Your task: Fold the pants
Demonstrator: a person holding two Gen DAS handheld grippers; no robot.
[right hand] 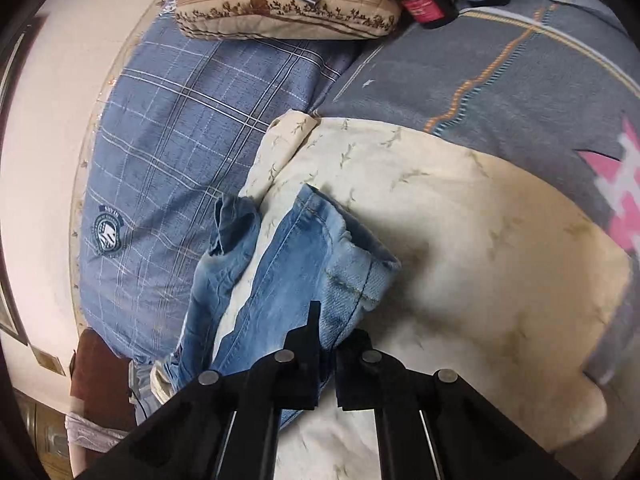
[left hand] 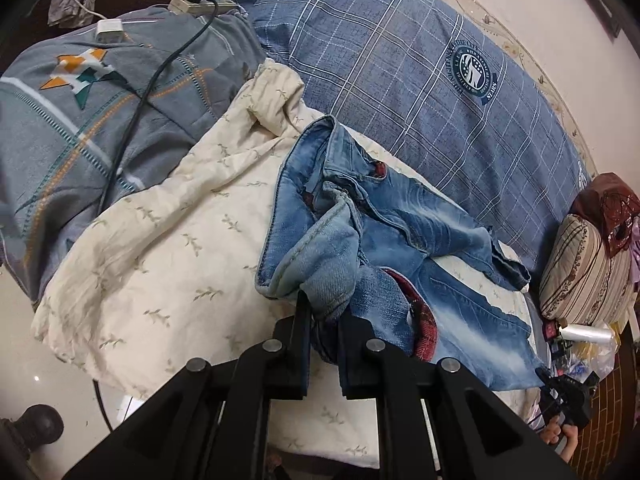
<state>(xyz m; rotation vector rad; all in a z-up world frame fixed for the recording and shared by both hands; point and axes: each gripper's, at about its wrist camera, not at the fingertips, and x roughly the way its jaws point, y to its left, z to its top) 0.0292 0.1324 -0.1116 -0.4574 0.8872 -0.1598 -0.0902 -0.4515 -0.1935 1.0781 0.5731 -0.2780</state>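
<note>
The blue jeans (left hand: 360, 216) lie in a crumpled heap on a cream sheet (left hand: 160, 240) that is soft, wrinkly and dotted with small leaf sprigs. The denim is thick and faded, pale in some spots and darker in others, with stitched seams and a red lining peeking out near the waist. One leg end is rolled back so its fuzzy inside shows.

The left gripper (left hand: 324, 312) is made of hard black plastic with round metal pins. Its two fingers are squeezed tight on a fold of the jeans, and the cloth bunches up between them.

In the right wrist view, the right gripper (right hand: 332, 332) also pinches the jeans (right hand: 288, 264), at a turned-up cuff with a woven, loopy inside (the cuff edge is thick and curls over). A second, narrower leg (right hand: 224, 248) twists away to the left.

Around the sheet lies a blue bedspread (left hand: 420, 80) with white checked lines and a round badge. Beside it lies a grey blanket (left hand: 100, 120) with orange stripes and a star shape. A black cord (left hand: 160, 76) runs across the grey blanket. A striped tan pillow (right hand: 288, 4) with a flowery border sits at the far end.
</note>
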